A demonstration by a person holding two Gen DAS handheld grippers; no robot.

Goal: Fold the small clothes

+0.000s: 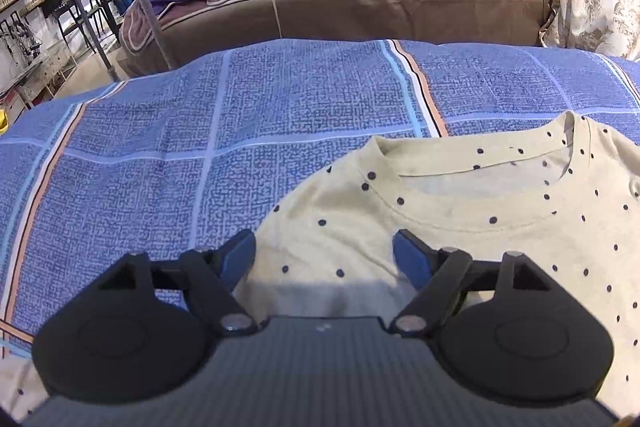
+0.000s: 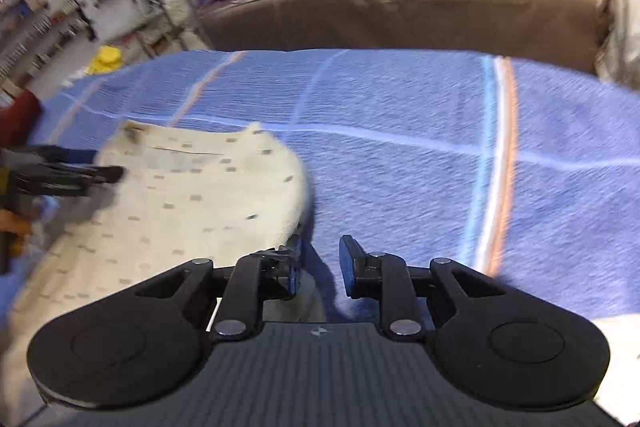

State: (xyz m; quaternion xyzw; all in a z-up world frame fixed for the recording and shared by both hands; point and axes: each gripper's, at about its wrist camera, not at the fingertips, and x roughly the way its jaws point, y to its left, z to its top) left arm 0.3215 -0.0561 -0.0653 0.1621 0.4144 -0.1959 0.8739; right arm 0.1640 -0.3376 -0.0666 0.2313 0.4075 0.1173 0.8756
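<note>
The shirt (image 1: 460, 227), cream with dark dots, lies flat on a blue checked bed cover (image 1: 200, 147). In the left wrist view it fills the lower right of the frame, its neckline (image 1: 472, 167) toward the upper right; the collar points away from the camera, so its long axis seems to run from the bottom of the frame up toward the sofa (image 1: 360, 11) beyond the bed.

The left tongs (image 1: 324, 251) stand wide open over the shirt's shoulder at lower centre, blue pads either side of the cloth and clear of it; nothing is held. In the blurred right wrist view the shirt (image 2: 192, 195) sits at centre left, and the left tongs (image 2: 100, 175) reach over its far edge from the left border. The right tongs (image 2: 320, 261) are partly open at lower centre, just beside the shirt's right edge. Nothing lies between the pads, though the left pad is very near the hem; whether it touches I cannot tell.

This looks like the start of a fold: the shirt is spread out and neither side is gripped yet. The next move likely calls for each tongs to close on an edge, shoulder on one side and side hem on the other, pinching only the shirt and not the cover beneath, then carrying that edge across the body.
</note>
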